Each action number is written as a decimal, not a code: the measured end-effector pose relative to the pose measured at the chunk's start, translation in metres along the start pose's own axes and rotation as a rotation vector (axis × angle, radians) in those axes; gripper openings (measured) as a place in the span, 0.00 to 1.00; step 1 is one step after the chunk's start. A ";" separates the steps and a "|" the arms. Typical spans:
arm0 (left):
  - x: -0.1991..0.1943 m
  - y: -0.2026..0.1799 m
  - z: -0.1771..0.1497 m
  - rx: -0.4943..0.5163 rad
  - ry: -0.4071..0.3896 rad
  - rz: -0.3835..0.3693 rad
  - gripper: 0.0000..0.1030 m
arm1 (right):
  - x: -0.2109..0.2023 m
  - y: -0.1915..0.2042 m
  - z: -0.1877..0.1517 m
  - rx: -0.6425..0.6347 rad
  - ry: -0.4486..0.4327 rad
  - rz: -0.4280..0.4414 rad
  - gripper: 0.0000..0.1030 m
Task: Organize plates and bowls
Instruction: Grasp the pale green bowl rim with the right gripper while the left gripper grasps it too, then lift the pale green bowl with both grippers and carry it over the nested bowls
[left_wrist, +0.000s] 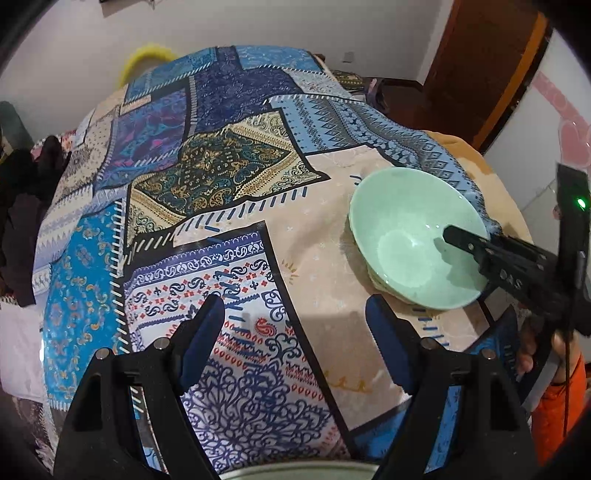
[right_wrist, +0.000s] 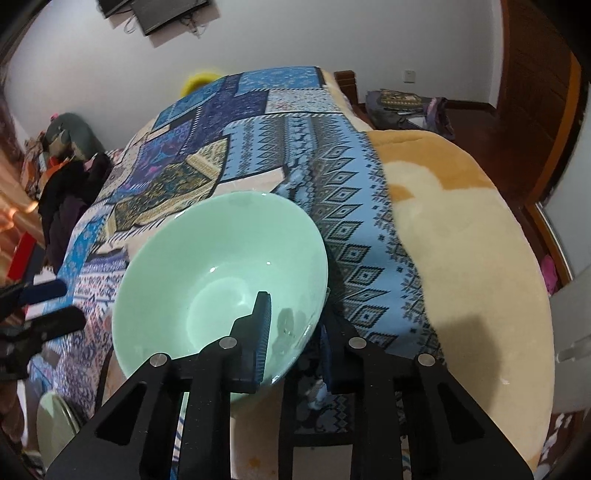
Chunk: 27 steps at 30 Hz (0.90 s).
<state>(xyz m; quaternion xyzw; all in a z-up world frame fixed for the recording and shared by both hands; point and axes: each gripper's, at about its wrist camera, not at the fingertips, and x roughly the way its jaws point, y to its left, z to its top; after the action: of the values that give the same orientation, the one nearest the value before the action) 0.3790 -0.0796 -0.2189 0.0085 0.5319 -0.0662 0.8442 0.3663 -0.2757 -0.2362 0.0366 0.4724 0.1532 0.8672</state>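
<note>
A pale green glazed ceramic bowl (right_wrist: 221, 280) sits upright on the right side of a patchwork cloth in blue, cream and dark patterns (left_wrist: 229, 221) that covers the table. In the left wrist view the bowl appears to rest on top of another pale green dish, whose edge peeks out beneath it; what kind of dish that is cannot be told.

The right gripper (right_wrist: 291, 332) reaches over the near right rim of the bowl, with one black finger (right_wrist: 260, 332) inside the bowl and the other outside, behind the wall. Its jaws are narrow, clamped on the bowl's rim.

The left gripper (left_wrist: 295, 325) hovers over the near middle of the cloth, to the left of the bowl and apart from it. Its jaws stand wide with only the patterned cloth between the blue pads (left_wrist: 203, 332).

A second pale green rim (left_wrist: 299, 472) shows at the very near edge under the left gripper. Right of the patchwork cloth lies a cream and tan fleece blanket (right_wrist: 472, 240).
</note>
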 end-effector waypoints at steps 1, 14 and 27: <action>0.003 0.001 0.001 -0.010 0.004 -0.010 0.76 | 0.000 0.002 -0.001 -0.010 0.001 0.002 0.21; 0.027 -0.008 0.004 0.000 0.036 0.010 0.68 | -0.014 0.021 -0.018 -0.075 0.032 0.117 0.21; 0.052 -0.024 0.000 0.046 0.081 -0.004 0.22 | -0.001 0.027 -0.010 -0.067 0.053 0.085 0.25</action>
<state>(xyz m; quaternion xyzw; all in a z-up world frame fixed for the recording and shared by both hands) 0.3978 -0.1086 -0.2644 0.0295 0.5640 -0.0797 0.8214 0.3511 -0.2511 -0.2357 0.0236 0.4877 0.2067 0.8479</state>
